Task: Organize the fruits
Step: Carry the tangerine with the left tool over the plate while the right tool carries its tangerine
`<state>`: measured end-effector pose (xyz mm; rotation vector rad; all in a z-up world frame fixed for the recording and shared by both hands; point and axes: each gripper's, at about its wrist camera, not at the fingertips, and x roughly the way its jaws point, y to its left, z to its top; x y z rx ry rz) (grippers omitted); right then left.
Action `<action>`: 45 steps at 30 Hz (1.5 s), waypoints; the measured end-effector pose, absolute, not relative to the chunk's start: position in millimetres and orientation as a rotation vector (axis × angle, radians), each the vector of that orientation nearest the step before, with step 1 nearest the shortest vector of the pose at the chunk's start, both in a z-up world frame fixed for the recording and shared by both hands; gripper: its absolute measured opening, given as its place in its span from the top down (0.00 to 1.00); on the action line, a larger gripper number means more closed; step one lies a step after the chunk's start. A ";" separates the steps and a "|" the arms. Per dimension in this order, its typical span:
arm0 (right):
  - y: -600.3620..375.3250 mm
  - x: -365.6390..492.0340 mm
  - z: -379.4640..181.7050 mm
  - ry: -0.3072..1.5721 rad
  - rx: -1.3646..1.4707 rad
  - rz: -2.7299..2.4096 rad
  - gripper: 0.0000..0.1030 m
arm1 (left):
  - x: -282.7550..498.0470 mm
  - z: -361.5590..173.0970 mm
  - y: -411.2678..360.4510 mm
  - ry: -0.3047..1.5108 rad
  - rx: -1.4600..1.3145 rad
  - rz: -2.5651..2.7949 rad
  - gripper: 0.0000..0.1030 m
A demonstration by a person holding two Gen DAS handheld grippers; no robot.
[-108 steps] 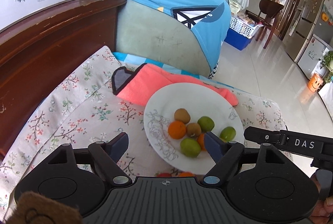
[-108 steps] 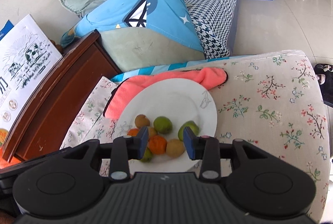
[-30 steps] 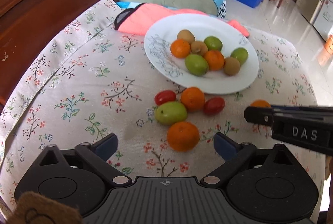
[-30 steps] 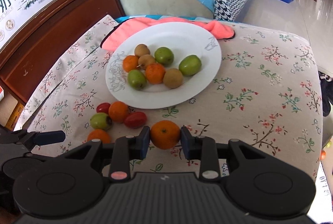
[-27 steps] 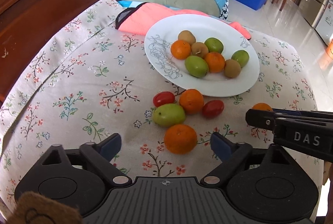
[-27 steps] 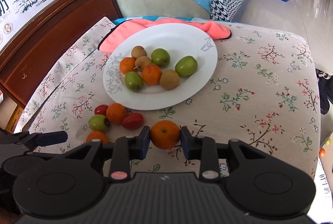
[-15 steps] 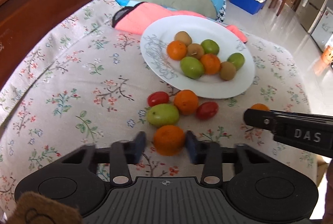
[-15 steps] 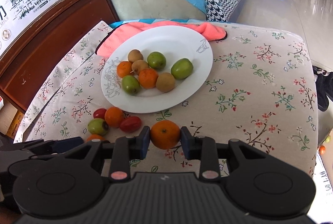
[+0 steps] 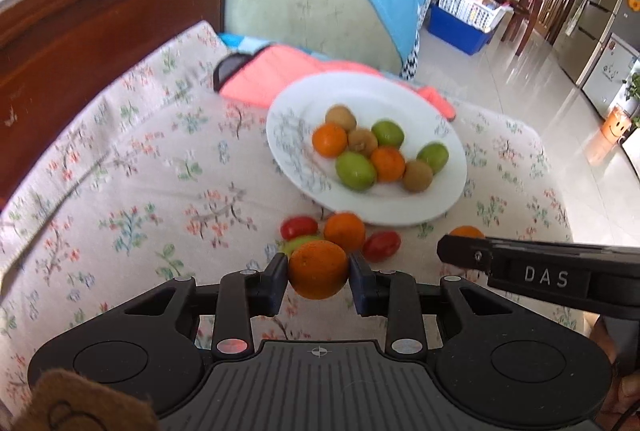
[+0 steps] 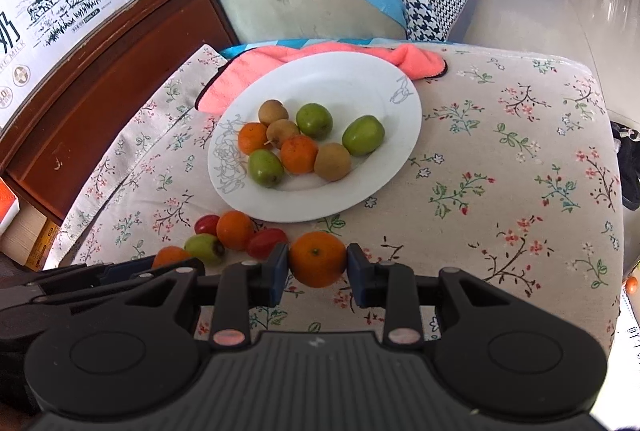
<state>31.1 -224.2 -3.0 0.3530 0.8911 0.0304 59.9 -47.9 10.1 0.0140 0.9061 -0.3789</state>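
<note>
Two oranges now pinched: your left gripper [image 9: 318, 273] just closed on orange [image 9: 318, 268], lifting off cloth; right gripper [image 10: 317, 263] grips second orange [image 10: 318, 258]. Carry both to plate [image 10: 360, 87].

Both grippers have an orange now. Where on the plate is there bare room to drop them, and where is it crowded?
The white plate is bare across its far half, toward the pink cloth, and along its right rim beyond the green fruit. Its near-left part is packed with eight fruits. Off the plate, the loose fruit cluster crowds the cloth near its front-left rim; the floral cloth to the right is free.
</note>
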 end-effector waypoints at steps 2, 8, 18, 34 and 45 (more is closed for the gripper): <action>-225.4 32.0 0.0 0.880 0.362 0.035 0.69 | 62.6 16.1 -47.1 0.890 0.002 -0.381 0.71; -229.3 35.3 15.1 0.821 0.376 0.051 0.69 | 71.5 33.7 -47.7 0.811 0.009 -0.367 0.71; -239.9 48.9 37.1 0.728 0.390 0.038 0.69 | 100.6 51.4 -57.4 0.740 -0.007 -0.357 0.71; -261.3 79.0 35.1 0.662 0.413 -0.010 0.69 | 154.5 48.6 -79.1 0.722 -0.067 -0.419 0.71; -270.3 103.0 15.2 0.675 0.413 -0.034 0.69 | 183.3 25.1 -106.1 0.757 -0.044 -0.493 0.71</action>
